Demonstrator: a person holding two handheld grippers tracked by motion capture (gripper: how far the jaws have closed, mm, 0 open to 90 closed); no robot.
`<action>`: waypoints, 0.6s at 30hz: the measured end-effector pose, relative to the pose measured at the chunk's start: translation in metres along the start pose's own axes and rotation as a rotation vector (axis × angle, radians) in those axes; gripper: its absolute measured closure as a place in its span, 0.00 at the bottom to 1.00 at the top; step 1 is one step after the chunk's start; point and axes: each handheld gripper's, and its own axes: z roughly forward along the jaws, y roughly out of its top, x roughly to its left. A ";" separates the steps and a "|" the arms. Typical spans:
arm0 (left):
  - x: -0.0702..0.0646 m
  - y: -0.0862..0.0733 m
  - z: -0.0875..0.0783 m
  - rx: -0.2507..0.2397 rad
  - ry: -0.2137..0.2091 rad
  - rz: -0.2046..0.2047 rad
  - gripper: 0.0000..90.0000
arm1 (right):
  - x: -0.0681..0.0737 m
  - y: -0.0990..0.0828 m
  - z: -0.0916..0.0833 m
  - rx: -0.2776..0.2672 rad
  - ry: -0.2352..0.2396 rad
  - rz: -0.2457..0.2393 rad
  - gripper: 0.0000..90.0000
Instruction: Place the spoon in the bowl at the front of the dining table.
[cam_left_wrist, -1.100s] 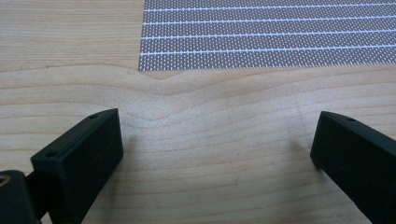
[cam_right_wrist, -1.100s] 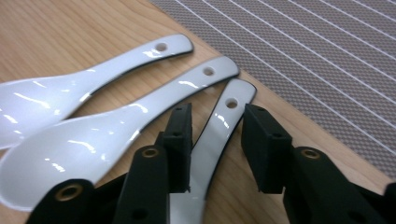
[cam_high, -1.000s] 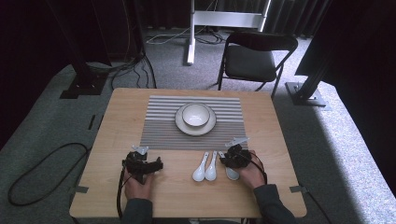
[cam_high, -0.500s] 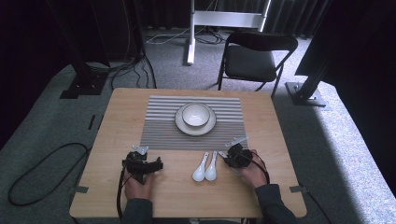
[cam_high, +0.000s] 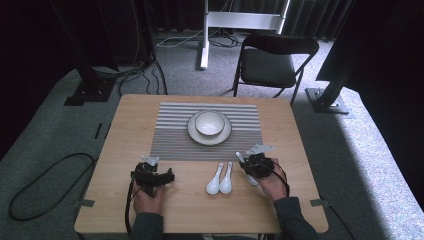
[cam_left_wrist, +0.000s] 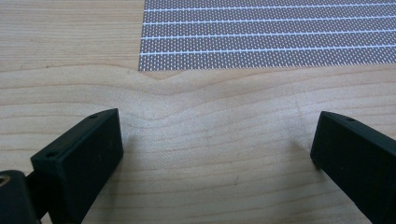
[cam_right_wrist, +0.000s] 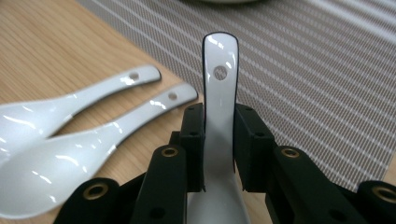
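The right tongs are clenched on the handle of a glossy white ceramic soup spoon, its tip reaching out over the edge of the grey striped woven placemat, while two more white ceramic spoons lie side by side on the pale wooden worktop just to that gripper's left. Over at the near left, the left tongs sit released, jaws spread wide over bare wood just short of the placemat's corner, and at the middle of the mat a white bowl rests on a white round plate
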 end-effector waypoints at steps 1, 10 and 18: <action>0.000 0.000 0.000 0.000 0.000 0.000 0.03 | 0.000 0.000 -0.001 -0.014 -0.001 0.001 0.83; 0.000 0.000 0.000 0.000 0.000 0.001 0.03 | -0.005 0.000 -0.009 -0.090 0.009 0.039 0.83; 0.000 0.000 0.000 0.000 0.000 0.000 0.03 | -0.004 0.001 -0.014 -0.138 0.002 0.031 0.83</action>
